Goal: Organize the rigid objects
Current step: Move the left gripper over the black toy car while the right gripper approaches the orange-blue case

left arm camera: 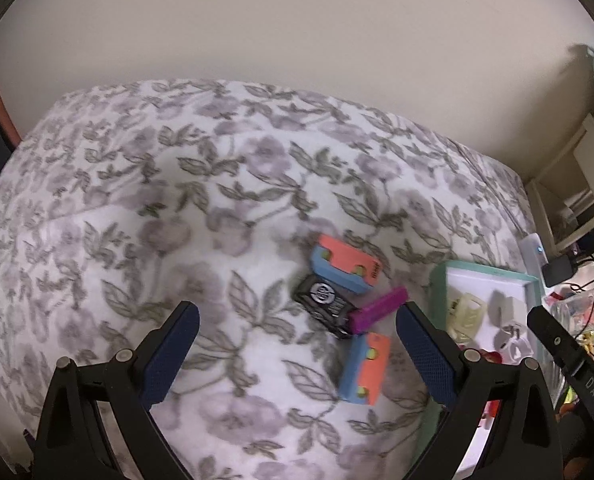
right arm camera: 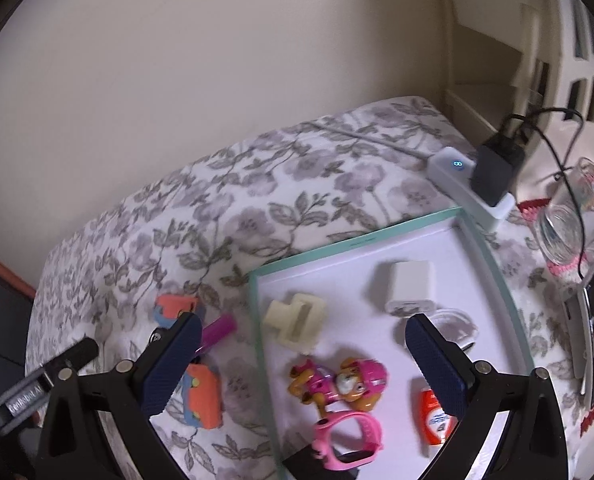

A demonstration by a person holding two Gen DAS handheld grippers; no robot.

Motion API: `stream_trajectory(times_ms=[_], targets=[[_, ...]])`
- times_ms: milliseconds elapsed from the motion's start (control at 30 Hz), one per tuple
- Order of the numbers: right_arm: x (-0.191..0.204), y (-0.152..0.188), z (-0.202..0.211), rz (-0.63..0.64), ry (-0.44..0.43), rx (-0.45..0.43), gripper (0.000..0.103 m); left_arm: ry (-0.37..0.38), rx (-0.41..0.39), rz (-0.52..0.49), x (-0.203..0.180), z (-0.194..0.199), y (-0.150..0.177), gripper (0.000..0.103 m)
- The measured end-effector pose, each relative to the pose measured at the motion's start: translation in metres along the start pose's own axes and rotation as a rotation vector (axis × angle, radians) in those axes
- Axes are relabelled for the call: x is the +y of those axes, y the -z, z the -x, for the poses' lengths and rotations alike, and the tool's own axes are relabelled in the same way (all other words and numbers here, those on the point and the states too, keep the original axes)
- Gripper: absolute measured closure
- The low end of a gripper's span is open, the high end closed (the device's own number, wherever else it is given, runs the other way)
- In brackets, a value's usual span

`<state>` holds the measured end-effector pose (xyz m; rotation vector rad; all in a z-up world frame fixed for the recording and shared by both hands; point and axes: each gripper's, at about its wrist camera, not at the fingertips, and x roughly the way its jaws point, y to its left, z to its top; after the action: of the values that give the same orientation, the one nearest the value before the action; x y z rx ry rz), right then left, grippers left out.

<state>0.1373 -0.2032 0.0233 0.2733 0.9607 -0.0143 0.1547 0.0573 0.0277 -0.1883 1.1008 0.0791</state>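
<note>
Left gripper (left arm camera: 297, 344) spread wide and holding nothing, hanging over the floral bedspread (left arm camera: 137, 208); broad bare fabric across the left and upper middle of the left wrist view, ending at the rounded mattress edge against the cream wall (left arm camera: 297, 32)

Right of centre in that view, a tight cluster: upper orange-and-blue block (left arm camera: 347, 266), black cartridge (left arm camera: 325, 309) just below it, purple stick (left arm camera: 379, 309) touching the cartridge's right end, lower orange-and-blue block (left arm camera: 365, 368) just beneath, close to the right finger

Right gripper (right arm camera: 303, 360) likewise wide apart and empty, over the mint-rimmed white tray (right arm camera: 361, 240)

Inside the tray: cream clip (right arm camera: 295, 318) near its left rim, white charger (right arm camera: 409, 284) in the upper middle, pup figure (right arm camera: 341, 384) at centre, pink watch (right arm camera: 347, 438) below it, orange tube (right arm camera: 437, 416) partly behind the right finger

Beyond the tray's upper right corner, white power strip (right arm camera: 467, 186) with black adapter (right arm camera: 497, 168) and cable, then a glass jar (right arm camera: 569, 232) crowding the right edge
</note>
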Motion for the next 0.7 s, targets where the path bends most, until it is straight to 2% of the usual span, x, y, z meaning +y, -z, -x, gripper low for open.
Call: stream_trajectory(times_ms=[200,400,700], targets=[[0.029,0.009,-0.014,0.069,0.001,0.053,0.0,-0.073,0.013,0.015,0.023,0.0,-0.003,0.004],[0.052,0.022,-0.031,0.107,-0.022,0.114,0.0,-0.109,0.089,0.057,0.039,-0.015,0.0,0.004],[0.081,0.04,-0.056,0.181,-0.011,0.183,0.0,-0.138,0.22,0.093,0.051,-0.047,0.01,0.004]])
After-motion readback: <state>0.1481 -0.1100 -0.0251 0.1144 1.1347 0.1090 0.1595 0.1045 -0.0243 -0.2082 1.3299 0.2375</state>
